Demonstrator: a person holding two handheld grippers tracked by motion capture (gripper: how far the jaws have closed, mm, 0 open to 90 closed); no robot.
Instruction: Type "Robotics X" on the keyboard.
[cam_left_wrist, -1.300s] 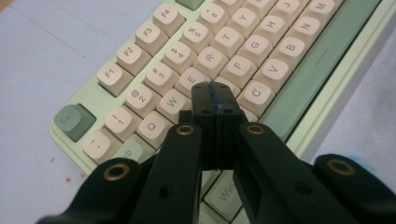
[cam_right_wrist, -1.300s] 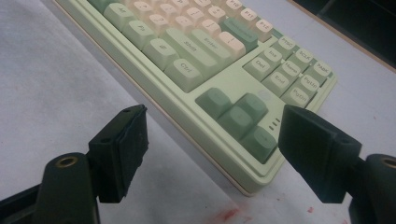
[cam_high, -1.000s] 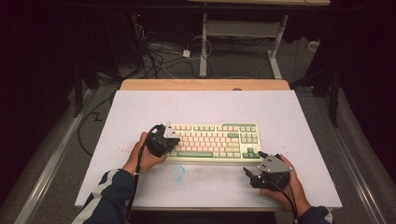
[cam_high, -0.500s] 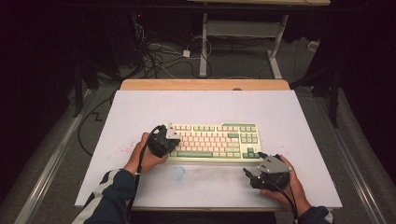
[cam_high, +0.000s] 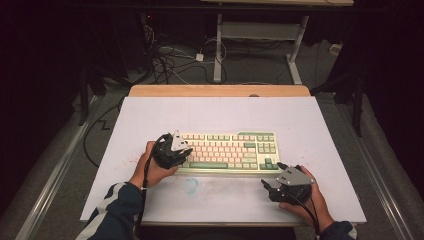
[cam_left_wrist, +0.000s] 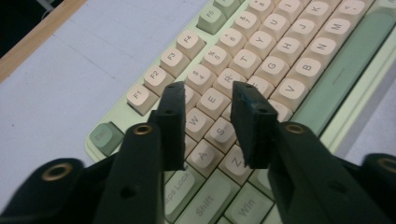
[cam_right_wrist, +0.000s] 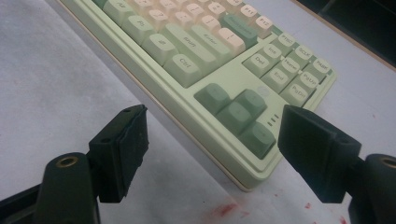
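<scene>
**Over the keyboard's left end, left tongs partly open; right tongs wide beside its near right corner**

Under both tongs lies the white tabletop (cam_high: 220, 120), with a strip of bare wood along its far edge and faint red specks on the surface close to the right tongs. Between the two tongs sits the mechanical keyboard (cam_high: 227, 151), pale green in the case with cream letter keys and green modifier keys, lying flat and square to the tabletop's edge.

The left tongs (cam_high: 176, 146) hang over the keyboard's left end, held in the person's left hand (cam_high: 152, 167). In the left gripper view the left tongs (cam_left_wrist: 208, 105) point down at the letter block, above the W, E, S and A keys. Their jaws have just been opening and now stand partly apart, with nothing gripped between them.

The right tongs (cam_high: 270, 182) rest low on the tabletop, just beside the keyboard's near right corner, in the person's right hand (cam_high: 305, 202). In the right gripper view the right tongs (cam_right_wrist: 212, 140) stand wide apart and empty, and the green arrow keys (cam_right_wrist: 236, 114) lie just ahead of them.
</scene>
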